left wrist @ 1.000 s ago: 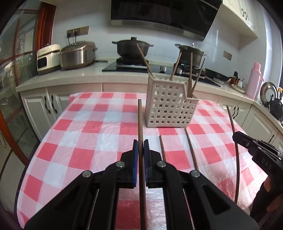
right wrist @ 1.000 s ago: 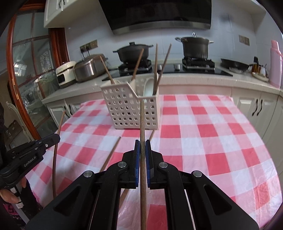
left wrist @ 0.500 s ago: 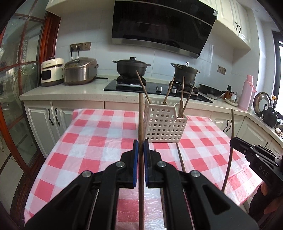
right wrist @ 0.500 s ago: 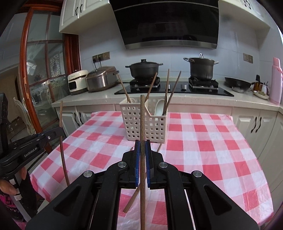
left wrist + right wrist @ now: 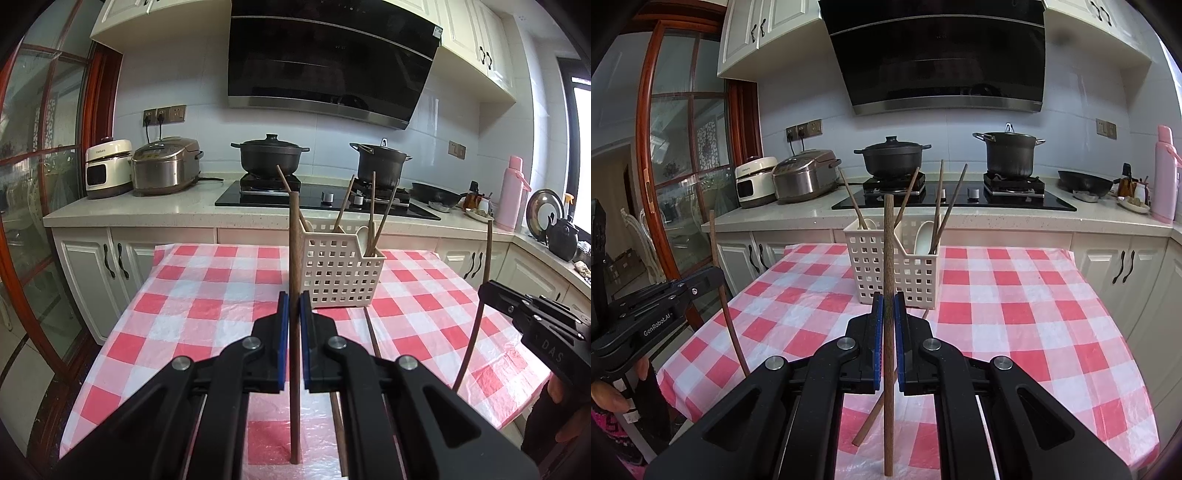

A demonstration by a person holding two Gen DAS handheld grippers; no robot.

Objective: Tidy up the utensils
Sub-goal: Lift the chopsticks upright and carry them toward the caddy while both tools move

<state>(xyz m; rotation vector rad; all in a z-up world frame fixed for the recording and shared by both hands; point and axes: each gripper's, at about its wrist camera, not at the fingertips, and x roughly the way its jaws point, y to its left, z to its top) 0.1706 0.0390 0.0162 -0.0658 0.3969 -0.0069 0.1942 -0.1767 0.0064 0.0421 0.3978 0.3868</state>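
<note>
1. While the left claw (image 5: 291, 314) pinched a brown chopstick (image 5: 294, 258) upright between its blue pads, the stick's lower end hung above the checked surface (image 5: 207, 295), short of the white basket (image 5: 341, 273) ahead and slightly to its right.
2. Doing this step well probably meant carrying the stick over the basket rim and tilting its tip down into an open compartment, clear of the chopsticks already leaning there.
3. Two loose chopsticks (image 5: 371, 332) lay on the cloth near the basket's front and should be left alone for now.
4. Further right, the right claw (image 5: 888, 314) was pressed together on a second chopstick (image 5: 888, 266), also upright and in front of the basket.
5. Feeding the sticks in one after the other looked safer, so that neither claw crowded the other.
</note>
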